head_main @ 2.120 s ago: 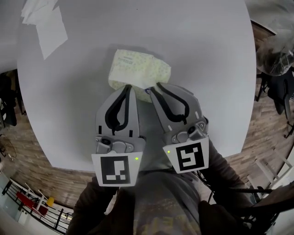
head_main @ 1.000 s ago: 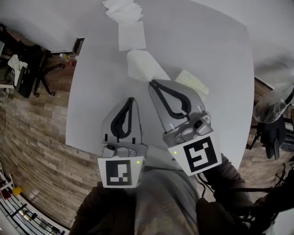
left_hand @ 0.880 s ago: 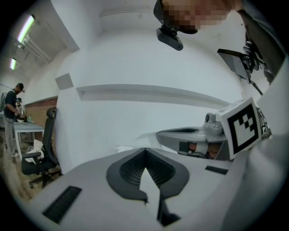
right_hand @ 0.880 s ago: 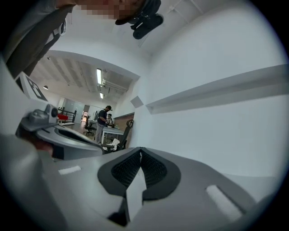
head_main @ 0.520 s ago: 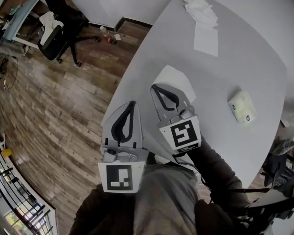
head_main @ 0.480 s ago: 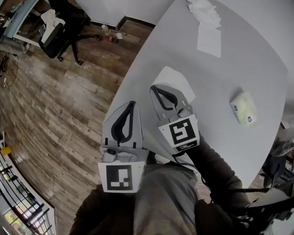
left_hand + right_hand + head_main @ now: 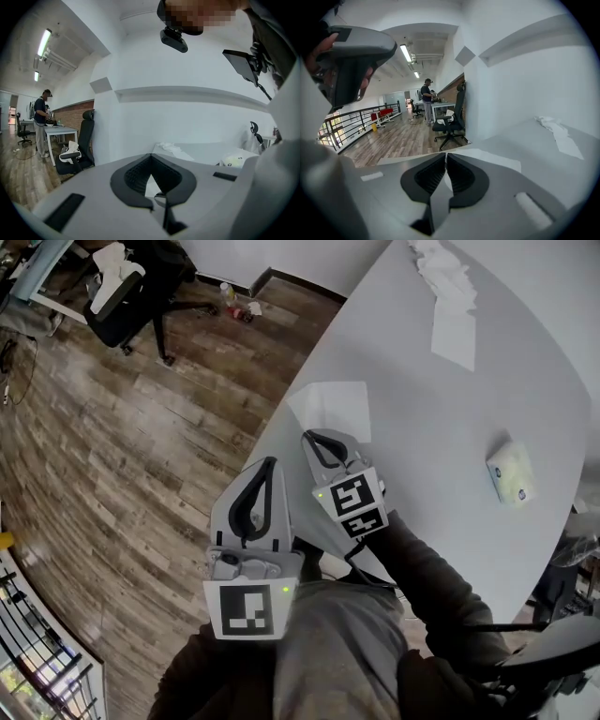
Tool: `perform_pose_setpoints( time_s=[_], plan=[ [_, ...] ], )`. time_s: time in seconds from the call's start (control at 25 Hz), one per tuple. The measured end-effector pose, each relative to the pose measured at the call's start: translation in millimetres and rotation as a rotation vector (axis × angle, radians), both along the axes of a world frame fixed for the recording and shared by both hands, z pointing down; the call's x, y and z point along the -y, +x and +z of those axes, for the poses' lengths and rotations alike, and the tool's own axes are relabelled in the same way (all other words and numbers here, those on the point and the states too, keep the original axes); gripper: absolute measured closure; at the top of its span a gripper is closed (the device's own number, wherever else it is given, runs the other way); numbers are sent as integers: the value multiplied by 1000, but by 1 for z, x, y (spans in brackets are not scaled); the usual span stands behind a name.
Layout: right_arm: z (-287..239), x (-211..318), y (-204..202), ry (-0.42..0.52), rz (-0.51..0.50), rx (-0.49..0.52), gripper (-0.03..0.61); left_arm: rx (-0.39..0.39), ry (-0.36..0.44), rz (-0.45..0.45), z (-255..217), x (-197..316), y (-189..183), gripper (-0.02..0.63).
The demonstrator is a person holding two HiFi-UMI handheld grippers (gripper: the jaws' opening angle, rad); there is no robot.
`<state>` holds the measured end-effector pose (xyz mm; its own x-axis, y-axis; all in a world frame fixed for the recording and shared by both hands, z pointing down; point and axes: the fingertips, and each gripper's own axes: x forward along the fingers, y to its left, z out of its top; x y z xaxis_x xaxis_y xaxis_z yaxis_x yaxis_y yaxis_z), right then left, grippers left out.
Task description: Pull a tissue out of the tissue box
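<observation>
Two grippers: right gripper (image 7: 315,440) at table (image 7: 422,418) edge, jaws barely apart, opening at tissue (image 7: 333,409) edge, likely laying it flat; left gripper (image 7: 267,463) closed, empty, off-table; tissue box (image 7: 511,474) well apart

A flat tissue (image 7: 330,409) lies on the desk (image 7: 412,427) at its near left edge. The tissue pack (image 7: 512,474) sits well to its right. Farther back lies a single sheet (image 7: 457,334), with a crumpled pile (image 7: 443,266) just behind it. An office chair (image 7: 127,292) stands on the floor (image 7: 112,446), left of the desk.
</observation>
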<state>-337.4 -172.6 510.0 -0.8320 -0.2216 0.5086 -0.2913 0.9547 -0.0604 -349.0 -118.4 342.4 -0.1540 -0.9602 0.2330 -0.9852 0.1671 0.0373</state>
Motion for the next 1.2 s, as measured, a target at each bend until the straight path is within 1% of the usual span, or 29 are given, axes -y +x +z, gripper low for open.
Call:
perform_pose_setpoints(
  time_s=[0.16, 0.24, 0.4, 0.52, 0.56, 0.64, 0.72, 0.8, 0.88, 1.04, 1.2],
  plan=[
    [0, -11, 5, -26, -7, 25, 475, -11, -1, 30, 5, 0, -2, 615],
    [-6, -17, 15, -30, 11, 49, 445, -14, -3, 50, 7, 1, 1, 615],
    [-43, -27, 45, -35, 77, 134, 443, -24, 9, 105, 4, 4, 21, 615],
    [-94, -34, 78, -8, 134, 251, 446, -29, 30, 165, -5, 7, 52, 615],
    [-115, -37, 92, 5, 162, 298, 448, -29, 40, 195, -9, 7, 66, 615],
    [-156, -42, 127, 29, 240, 383, 474, -23, 63, 268, -21, 8, 99, 615],
    [-191, -49, 170, 60, 317, 433, 510, -10, 95, 342, -36, 6, 139, 615],
    [-219, -61, 217, 96, 391, 452, 552, 0, 123, 407, -51, -2, 185, 615],
    [-239, -79, 265, 131, 470, 450, 569, 7, 141, 465, -64, -18, 229, 615],
    [-263, -120, 346, 201, 630, 448, 575, 16, 186, 574, -89, -53, 305, 615],
    [-282, -164, 405, 248, 711, 464, 577, 5, 203, 635, -104, -90, 368, 615]
  ],
)
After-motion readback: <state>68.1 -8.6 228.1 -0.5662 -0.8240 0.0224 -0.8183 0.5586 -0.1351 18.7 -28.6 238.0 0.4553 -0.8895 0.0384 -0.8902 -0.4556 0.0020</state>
